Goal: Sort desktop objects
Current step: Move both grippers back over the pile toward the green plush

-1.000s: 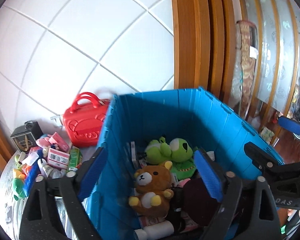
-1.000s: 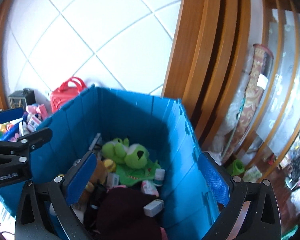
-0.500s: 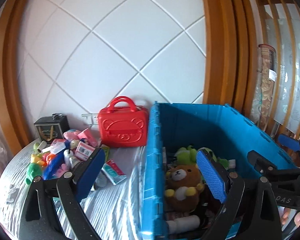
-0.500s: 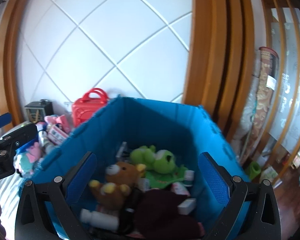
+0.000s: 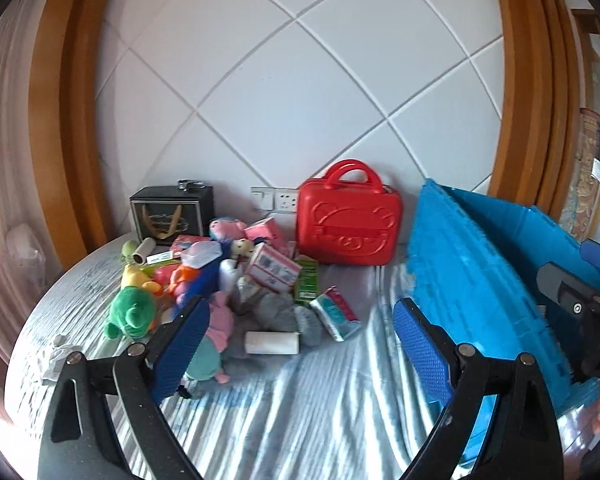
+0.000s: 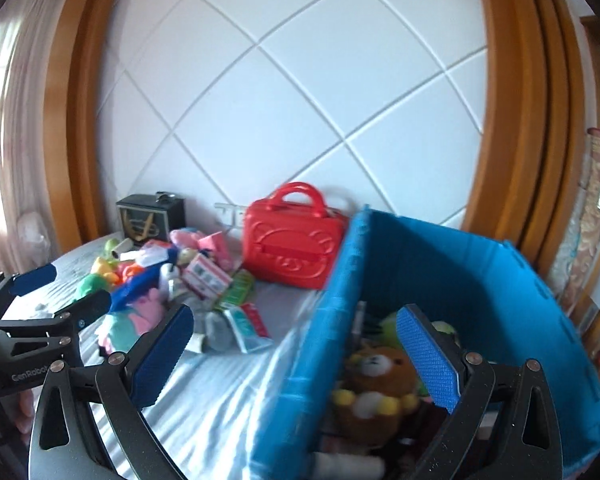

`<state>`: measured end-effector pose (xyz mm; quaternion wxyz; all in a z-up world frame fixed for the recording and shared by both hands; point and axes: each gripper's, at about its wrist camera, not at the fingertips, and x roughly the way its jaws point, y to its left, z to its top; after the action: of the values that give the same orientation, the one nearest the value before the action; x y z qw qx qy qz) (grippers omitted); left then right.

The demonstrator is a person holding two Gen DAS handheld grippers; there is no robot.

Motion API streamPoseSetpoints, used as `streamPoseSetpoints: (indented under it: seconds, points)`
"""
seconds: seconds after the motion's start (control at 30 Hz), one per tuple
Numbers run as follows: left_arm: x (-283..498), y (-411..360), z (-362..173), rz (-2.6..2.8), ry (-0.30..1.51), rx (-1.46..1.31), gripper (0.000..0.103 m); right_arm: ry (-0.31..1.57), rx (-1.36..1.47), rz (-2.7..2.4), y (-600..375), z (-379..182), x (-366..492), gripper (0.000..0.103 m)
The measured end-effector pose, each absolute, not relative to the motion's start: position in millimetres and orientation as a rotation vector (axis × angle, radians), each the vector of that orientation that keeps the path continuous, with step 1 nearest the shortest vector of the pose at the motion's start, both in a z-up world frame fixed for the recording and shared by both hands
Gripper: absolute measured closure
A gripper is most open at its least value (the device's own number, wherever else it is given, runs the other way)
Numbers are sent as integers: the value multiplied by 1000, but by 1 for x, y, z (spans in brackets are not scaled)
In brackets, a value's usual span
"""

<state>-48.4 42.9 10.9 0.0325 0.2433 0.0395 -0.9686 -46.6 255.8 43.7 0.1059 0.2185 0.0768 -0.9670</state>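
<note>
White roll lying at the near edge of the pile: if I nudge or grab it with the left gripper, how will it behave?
The white roll lies on its side on the striped cloth, so a push across it would probably make it roll. It looks light and paper-wrapped, likely denting under a hard squeeze. The left gripper is open and could probably span it.

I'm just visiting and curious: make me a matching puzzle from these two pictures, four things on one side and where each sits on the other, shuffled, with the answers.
Things:
1. brown teddy bear
2. red case
3. black box
4. green plush toy

Places:
A. back left, against the wall
B. inside the blue crate
C. near left edge of the toy pile
D. upright by the wall, just left of the crate

Pairs: 1-B, 2-D, 3-A, 4-C
</note>
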Motion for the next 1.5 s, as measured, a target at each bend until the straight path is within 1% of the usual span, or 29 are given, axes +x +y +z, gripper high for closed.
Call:
streamPoseSetpoints:
  seconds: [0.2,0.3,0.43,0.6,0.77,0.93,1.07,1.23,1.27,1.3,1.33,1.37,1.4,1.43,1.47,1.5]
  points:
    - [-62,-65,-14,-2924,99,816,9,187,756,-2809,172,19,-67,0]
    - [-69,-105,-30,-2875,97,861,9,171,846,-2801,149,1,-81,0]
    - [-73,-151,-53,-2800,140,932,9,168,977,-2783,123,-28,-97,0]
    - [-65,-189,-71,-2706,205,965,9,165,1025,-2736,98,-45,-114,0]
    - [-60,-212,-81,-2621,191,987,9,166,1008,-2617,63,-58,-126,0]
    - [-61,-239,-94,-2589,228,1033,9,207,1003,-2533,18,-69,-127,0]
    - [-81,-270,-110,-2594,232,1087,9,256,971,-2520,-22,-66,-129,0]
    - [-120,-317,-135,-2661,167,1177,9,221,996,-2526,-80,-73,-142,1]
    - [-128,-328,-140,-2676,147,1201,9,224,1007,-2527,-96,-77,-146,8]
    - [-138,-340,-146,-2689,121,1226,11,224,1022,-2533,-111,-82,-150,25]
    - [-146,-348,-152,-2700,104,1246,15,211,1054,-2538,-129,-89,-158,35]
    - [-153,-356,-157,-2714,93,1273,17,189,1091,-2531,-143,-97,-166,52]
    - [-162,-364,-164,-2730,86,1310,18,168,1128,-2525,-154,-106,-173,63]
    - [-170,-369,-172,-2745,80,1349,19,155,1173,-2527,-165,-116,-181,64]
    - [-177,-372,-181,-2752,67,1389,23,150,1219,-2529,-175,-127,-190,64]
    - [-184,-373,-190,-2754,48,1433,25,148,1264,-2529,-186,-138,-198,66]
